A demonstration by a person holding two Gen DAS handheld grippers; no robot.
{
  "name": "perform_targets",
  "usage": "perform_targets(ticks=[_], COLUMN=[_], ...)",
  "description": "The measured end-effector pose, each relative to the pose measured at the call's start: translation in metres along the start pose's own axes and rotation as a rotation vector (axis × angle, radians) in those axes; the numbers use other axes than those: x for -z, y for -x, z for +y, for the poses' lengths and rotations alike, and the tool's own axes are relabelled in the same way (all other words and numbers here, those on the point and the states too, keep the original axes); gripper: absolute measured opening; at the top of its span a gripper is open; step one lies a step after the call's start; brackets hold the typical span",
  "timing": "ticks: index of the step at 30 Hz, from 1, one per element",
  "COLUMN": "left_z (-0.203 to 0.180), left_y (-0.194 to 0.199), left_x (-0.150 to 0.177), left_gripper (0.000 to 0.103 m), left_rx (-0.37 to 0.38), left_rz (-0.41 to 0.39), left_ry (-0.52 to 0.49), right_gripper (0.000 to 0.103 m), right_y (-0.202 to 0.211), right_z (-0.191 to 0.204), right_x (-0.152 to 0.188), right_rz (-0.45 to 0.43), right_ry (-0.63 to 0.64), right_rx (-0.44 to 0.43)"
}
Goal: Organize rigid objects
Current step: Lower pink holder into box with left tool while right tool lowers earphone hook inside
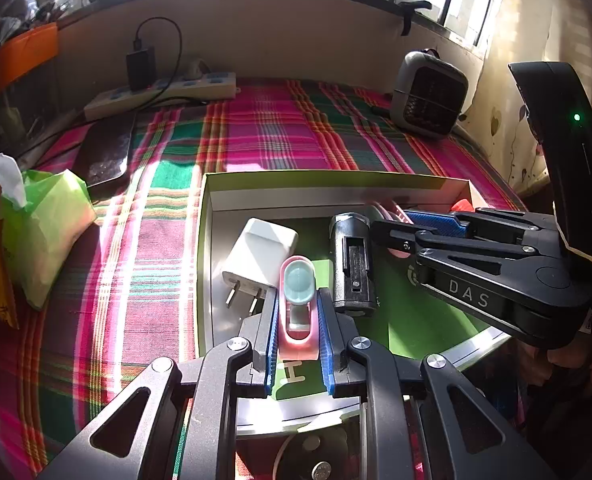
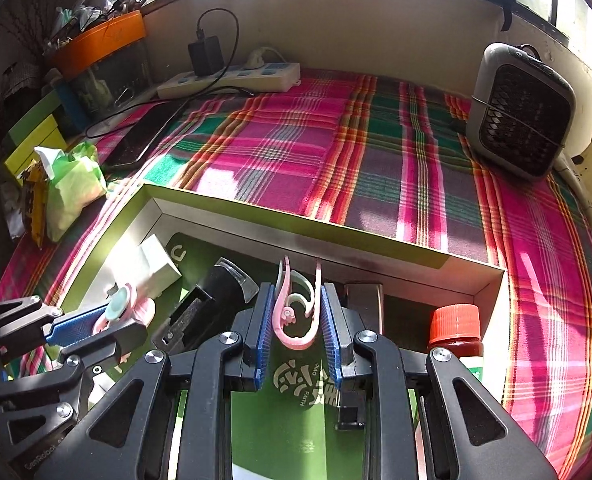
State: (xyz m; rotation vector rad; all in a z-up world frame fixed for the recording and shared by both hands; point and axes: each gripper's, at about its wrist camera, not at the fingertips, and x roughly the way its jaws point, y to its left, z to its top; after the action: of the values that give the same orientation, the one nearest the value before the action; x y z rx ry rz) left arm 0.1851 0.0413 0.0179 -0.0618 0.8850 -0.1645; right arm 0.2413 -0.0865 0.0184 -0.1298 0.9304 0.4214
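A shallow green-rimmed box (image 1: 320,178) (image 2: 296,222) lies on the plaid cloth. My left gripper (image 1: 297,300) is shut on a pink oval holder with a pale teal pad (image 1: 297,280) over the box's left part; it also shows in the right wrist view (image 2: 122,300). My right gripper (image 2: 296,292) is shut on a pink and pale-green looped clip (image 2: 296,312) over the box's middle. In the box lie a white plug charger (image 1: 256,256) (image 2: 154,264) and a black cylindrical device (image 1: 352,264) (image 2: 212,292). A red-capped bottle (image 2: 456,332) stands in the box's right corner.
A grey fan heater (image 2: 520,112) (image 1: 428,96) stands at the back right. A power strip (image 2: 232,78) with a black adapter lies along the back wall. A dark phone (image 1: 106,152) and a green tissue pack (image 1: 44,224) lie left of the box.
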Motion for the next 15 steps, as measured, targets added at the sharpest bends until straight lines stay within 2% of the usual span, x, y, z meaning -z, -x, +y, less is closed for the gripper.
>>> perform_targets(ticks=[15], left_z=[0.0008], left_y=[-0.0008], left_x=[0.0], left_gripper=[0.017], left_rx=[-0.002], left_rz=[-0.001], left_ry=[-0.003], right_gripper=[0.024], right_y=[-0.0056], right_z=[0.0061], right_x=[-0.001], right_rz=[0.001], right_ry=[0.004], right_rx=[-0.017])
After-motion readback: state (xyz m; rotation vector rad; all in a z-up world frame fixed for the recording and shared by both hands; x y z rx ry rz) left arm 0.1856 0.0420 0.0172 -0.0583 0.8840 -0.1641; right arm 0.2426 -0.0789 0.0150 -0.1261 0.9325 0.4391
